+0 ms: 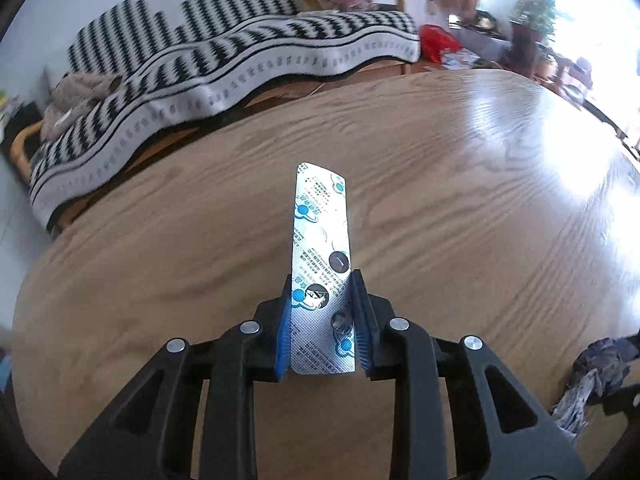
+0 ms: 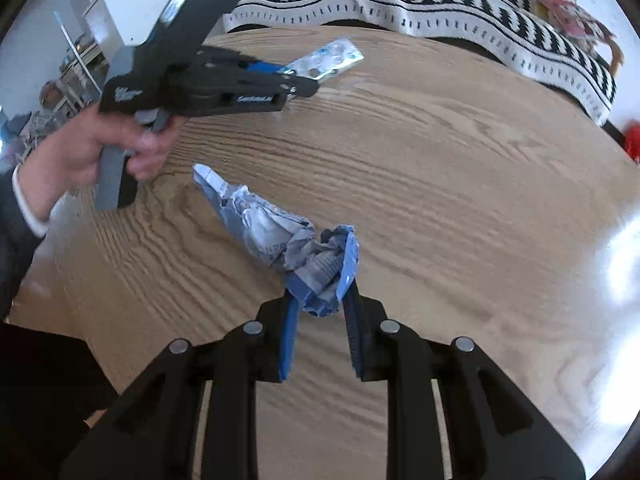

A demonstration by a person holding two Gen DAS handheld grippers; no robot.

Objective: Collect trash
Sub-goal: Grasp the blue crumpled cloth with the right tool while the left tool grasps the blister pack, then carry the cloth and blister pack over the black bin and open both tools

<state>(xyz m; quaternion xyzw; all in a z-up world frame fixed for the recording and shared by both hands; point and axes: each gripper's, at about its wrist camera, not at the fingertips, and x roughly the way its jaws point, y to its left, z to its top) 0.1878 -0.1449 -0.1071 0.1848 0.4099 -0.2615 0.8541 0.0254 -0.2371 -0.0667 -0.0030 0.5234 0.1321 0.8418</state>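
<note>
My left gripper is shut on a silver blister pack with blue print, which sticks out forward above the wooden table. In the right wrist view the left gripper shows at upper left with the blister pack in its jaws. My right gripper is shut on a crumpled blue and white paper wrapper, whose far end trails toward the left over the table. The wrapper also shows at the right edge of the left wrist view.
A sofa with a black and white zigzag blanket stands behind the table and also shows in the right wrist view. A red bag and clutter lie at the back right. The person's hand holds the left gripper.
</note>
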